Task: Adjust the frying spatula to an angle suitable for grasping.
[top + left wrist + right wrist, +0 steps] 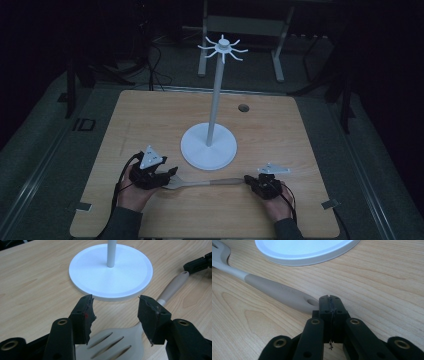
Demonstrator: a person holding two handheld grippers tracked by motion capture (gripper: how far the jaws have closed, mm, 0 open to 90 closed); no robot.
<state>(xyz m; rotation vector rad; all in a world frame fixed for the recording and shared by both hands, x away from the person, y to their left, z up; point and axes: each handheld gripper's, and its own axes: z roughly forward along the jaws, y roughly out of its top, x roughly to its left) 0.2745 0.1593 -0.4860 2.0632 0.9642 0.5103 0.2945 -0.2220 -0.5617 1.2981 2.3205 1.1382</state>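
Left claw (pixel 115 315) gapes wide above the slotted spatula (pixel 117 345); right claw (pixel 330 305) is closed, touching its handle end

The spatula (pixel 200 183) lies on the table (pixel 150 110) just in front of the stand (pixel 209 146).
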